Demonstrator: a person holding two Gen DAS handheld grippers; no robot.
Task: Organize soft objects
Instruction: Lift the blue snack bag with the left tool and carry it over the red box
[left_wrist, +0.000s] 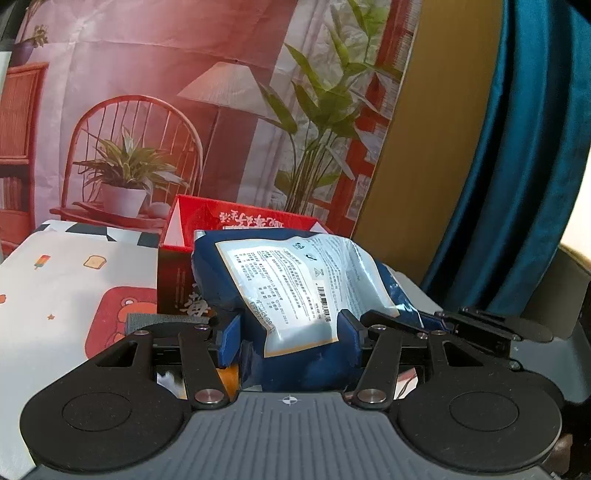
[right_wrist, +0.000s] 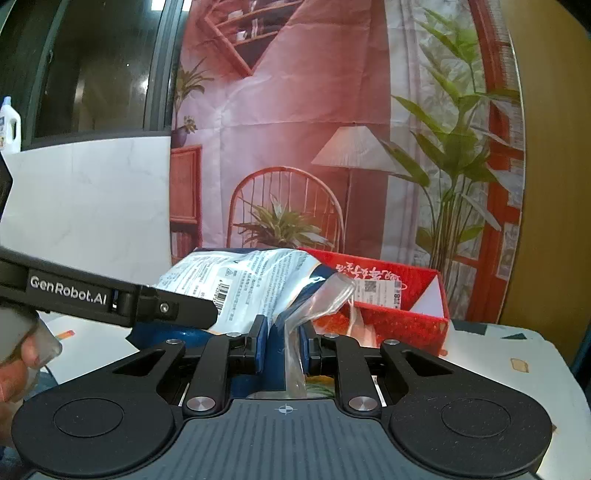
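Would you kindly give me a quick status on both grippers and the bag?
Left gripper shut on blue bag. Right gripper shut on its clear flap. Bag held just before red box; nothing between them.

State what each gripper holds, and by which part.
The left gripper clamps the blue snack bag at its near bottom edge; the right gripper pinches a clear plastic strip beside it.

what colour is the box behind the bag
Red, with white lettering on the box; clearest in the right wrist view, behind the bag.
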